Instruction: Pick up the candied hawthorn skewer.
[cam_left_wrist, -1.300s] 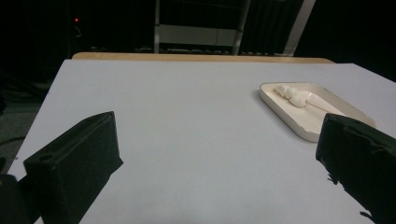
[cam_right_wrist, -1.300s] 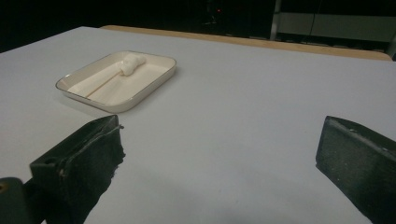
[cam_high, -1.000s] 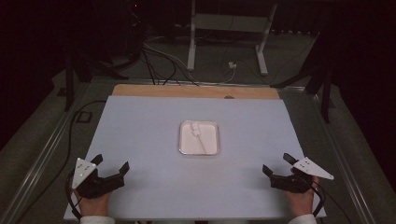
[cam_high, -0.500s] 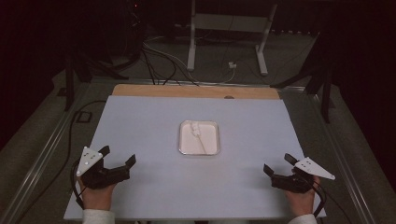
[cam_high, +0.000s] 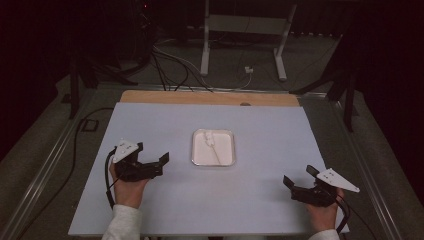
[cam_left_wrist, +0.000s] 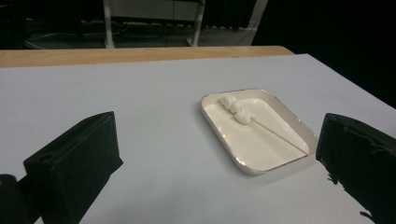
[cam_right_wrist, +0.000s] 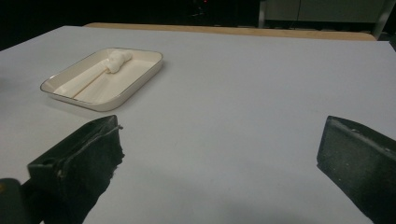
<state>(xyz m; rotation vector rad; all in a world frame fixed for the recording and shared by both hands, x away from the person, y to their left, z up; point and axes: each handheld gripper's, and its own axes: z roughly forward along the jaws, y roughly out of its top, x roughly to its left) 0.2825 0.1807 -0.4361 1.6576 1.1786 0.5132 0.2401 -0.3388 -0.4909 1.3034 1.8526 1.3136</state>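
- Skewer (cam_left_wrist: 261, 125) with marshmallows lies flat in a tray (cam_left_wrist: 299, 126), ahead and to the right of the left gripper (cam_high: 152, 159); nothing touches it.
- From the right gripper (cam_high: 299, 176), the tray (cam_right_wrist: 140, 74) sits ahead and to the left, well apart.
- Left gripper: jaws spread wide, holding nothing, near the tray's left side, pointing toward it.
- Right gripper: jaws spread wide, holding nothing, low over the table (cam_high: 270, 130) near its front right corner.
- Progress, as I judge it: the work has barely begun. No grasp is made; the left gripper looks set to approach the tray, and reaching, closing and lifting all remain.
- Count: one tray, one skewer, three marshmallows (cam_left_wrist: 236, 108) bunched at the stick's far end, as best the left gripper view shows.
- Count: two grippers, each in one hand (cam_high: 131, 189); one table covered in a pale sheet.
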